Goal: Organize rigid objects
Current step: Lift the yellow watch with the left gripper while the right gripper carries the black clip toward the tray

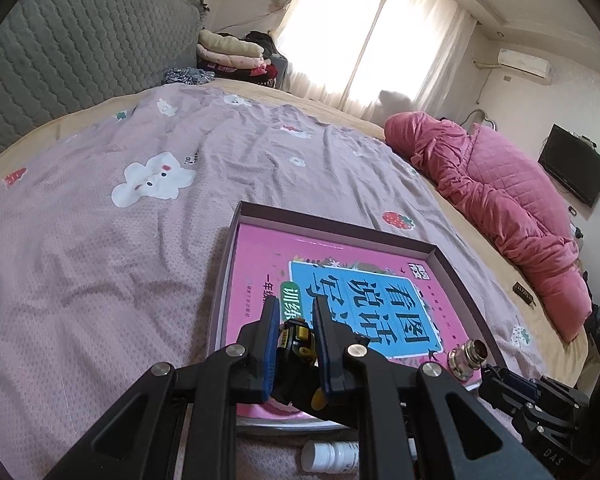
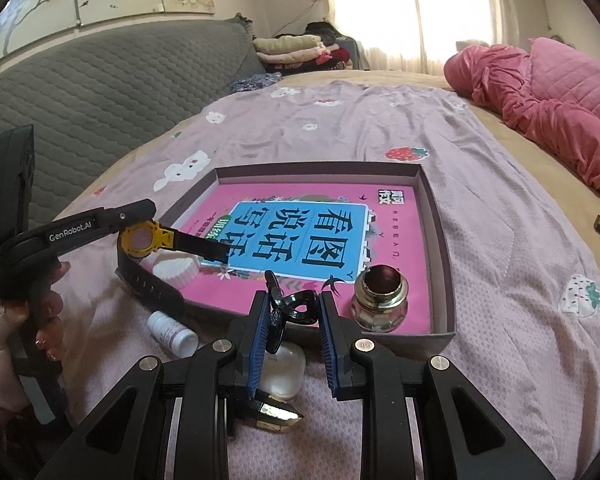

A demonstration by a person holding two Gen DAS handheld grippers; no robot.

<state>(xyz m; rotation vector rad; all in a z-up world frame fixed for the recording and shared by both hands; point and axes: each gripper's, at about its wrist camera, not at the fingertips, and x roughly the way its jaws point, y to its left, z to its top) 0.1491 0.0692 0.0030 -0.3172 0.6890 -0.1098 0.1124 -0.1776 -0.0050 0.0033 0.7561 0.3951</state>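
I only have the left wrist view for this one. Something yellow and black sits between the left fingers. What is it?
Observer: A watch with a yellow case and black strap, held by the left gripper over the tray's near-left corner.
Operator: Anything under it?
Observer: A white fluted cup, lying on the pink book inside the tray.
Operator: And the right gripper?
Observer: The right gripper appears closed on a black clip at the tray's near edge.
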